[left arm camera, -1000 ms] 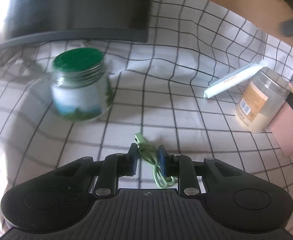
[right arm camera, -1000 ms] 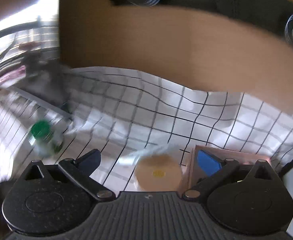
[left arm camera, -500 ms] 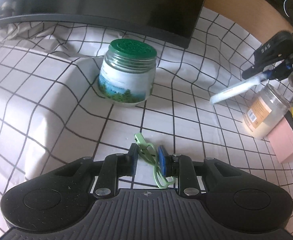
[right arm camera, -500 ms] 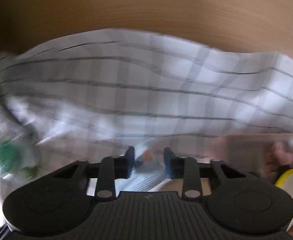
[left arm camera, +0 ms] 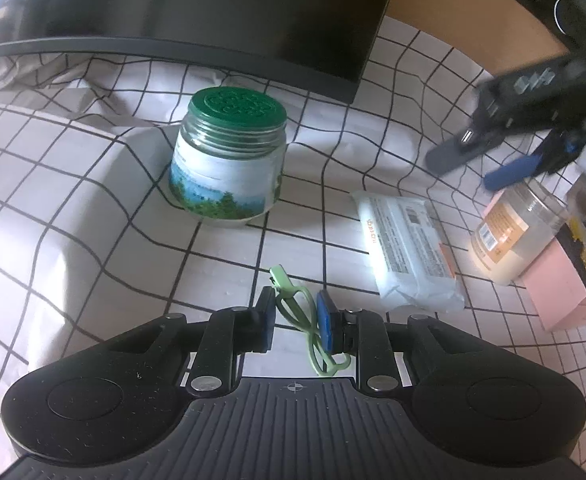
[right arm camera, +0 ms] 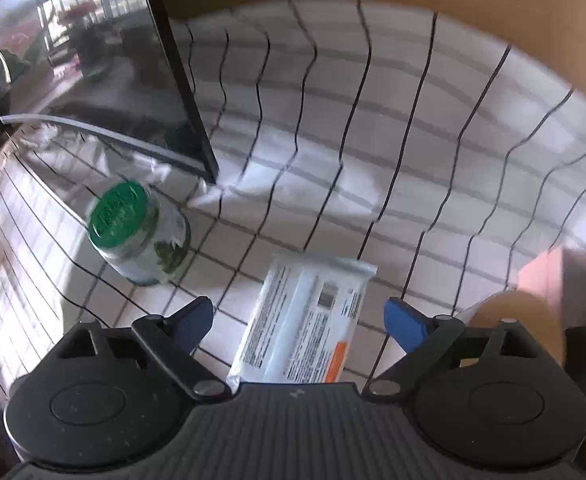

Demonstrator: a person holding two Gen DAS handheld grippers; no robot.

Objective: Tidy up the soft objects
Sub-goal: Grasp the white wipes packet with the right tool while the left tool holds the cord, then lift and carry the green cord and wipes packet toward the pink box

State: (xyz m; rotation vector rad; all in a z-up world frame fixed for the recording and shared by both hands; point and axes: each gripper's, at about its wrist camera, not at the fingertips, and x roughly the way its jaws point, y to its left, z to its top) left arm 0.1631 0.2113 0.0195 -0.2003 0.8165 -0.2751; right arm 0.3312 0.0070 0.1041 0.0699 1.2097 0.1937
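A flat white plastic-wrapped soft pack (left arm camera: 409, 252) with fine print and an orange stripe lies label-up on the checked cloth (between two jars).

A thin pale-green looped cord (left arm camera: 293, 304) lies nearby.

Right gripper (right arm camera: 299, 320) jaws just opened wide, white wipes pack (right arm camera: 305, 320) lying flat on the checked cloth (right arm camera: 393, 140) btwn them, untouched. Green-lidded jar (right arm camera: 139, 236) to the left, nr the dark screen (right arm camera: 105, 92).
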